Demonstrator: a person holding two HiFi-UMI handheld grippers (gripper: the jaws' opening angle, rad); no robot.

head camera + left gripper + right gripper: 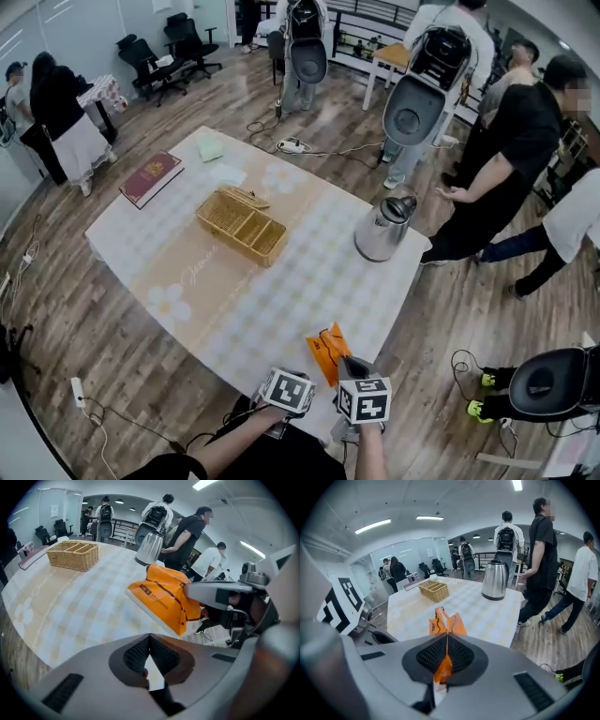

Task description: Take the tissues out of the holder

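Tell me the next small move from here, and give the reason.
Probably open the left gripper and bring it to the free end of the orange tissue pack. The right gripper is shut on one edge of that pack, while the left gripper's jaws stand together with nothing between them, so no tissue can be pulled yet.

Dark print on orange tissue pack (164,599), too blurred to read
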